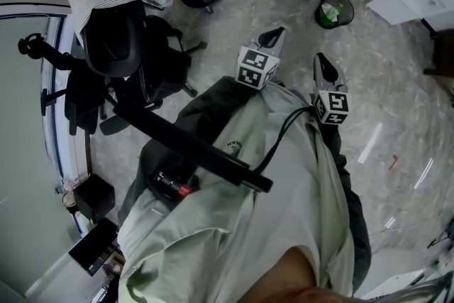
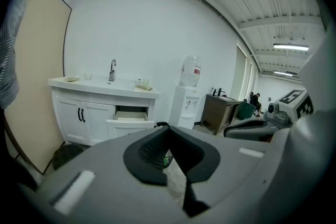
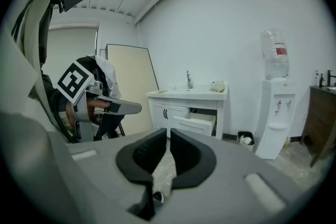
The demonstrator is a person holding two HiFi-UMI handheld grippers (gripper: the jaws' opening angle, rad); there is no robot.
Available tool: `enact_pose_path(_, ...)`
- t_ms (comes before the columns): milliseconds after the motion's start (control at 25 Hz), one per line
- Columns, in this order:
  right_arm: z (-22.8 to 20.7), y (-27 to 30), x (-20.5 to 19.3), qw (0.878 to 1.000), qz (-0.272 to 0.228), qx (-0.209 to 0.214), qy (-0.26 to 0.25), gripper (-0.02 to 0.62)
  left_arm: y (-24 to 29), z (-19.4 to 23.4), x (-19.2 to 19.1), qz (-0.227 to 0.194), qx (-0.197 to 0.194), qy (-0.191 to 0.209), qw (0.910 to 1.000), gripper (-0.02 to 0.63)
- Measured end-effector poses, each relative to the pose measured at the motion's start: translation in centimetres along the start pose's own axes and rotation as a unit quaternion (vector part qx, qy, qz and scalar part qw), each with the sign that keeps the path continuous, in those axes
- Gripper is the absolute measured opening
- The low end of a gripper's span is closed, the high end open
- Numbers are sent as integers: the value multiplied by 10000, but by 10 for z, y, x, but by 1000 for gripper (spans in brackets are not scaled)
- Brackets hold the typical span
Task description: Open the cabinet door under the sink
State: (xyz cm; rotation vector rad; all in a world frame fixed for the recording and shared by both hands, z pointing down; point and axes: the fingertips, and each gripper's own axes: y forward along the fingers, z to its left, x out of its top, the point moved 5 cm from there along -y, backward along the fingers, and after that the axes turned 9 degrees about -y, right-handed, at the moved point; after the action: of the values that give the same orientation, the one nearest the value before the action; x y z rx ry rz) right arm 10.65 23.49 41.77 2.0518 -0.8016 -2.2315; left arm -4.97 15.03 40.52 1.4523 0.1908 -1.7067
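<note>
Cabinet [image 2: 59, 108] sits across the floor, well apart from me, so nothing's reached yet. Its drawer [image 2: 130, 124] stands open on the right. The doors [image 2: 71, 123] under the sink are closed, just left of that drawer.

Left gripper [image 2: 167, 128]: pads pressed together at the tips, nothing btwn. Right gripper [image 3: 168, 132]: all but closed, only a slit, empty too.

Key bit: seen from the left gripper the doors lie off to the left of the jaws' line, while from the right gripper they're nearly dead ahead.

Handles [image 2: 81, 115] are two black bars side by side where the doors meet, both running vertical. I reckon the jaws need to open & straddle one sideways.
</note>
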Motion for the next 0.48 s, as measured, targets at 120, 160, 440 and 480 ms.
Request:
enact_pose_path(120,1,0,0,10000,32,62,5,23,-1,-1,-1,24,47,-30,10000,8)
enact_pose_path(160,1,0,-1,10000,44,83,11,23,-1,-1,-1,32,56,-31,10000,8)
enact_pose_path(440,4,3,-8,9997,141,193,64,23,-4,2,-7,80,141,-84,9998,8)
enact_pose_path(480,4,3,-7,9997,144,203,45,23,-4,2,-8,85,149,-96,9998,8)
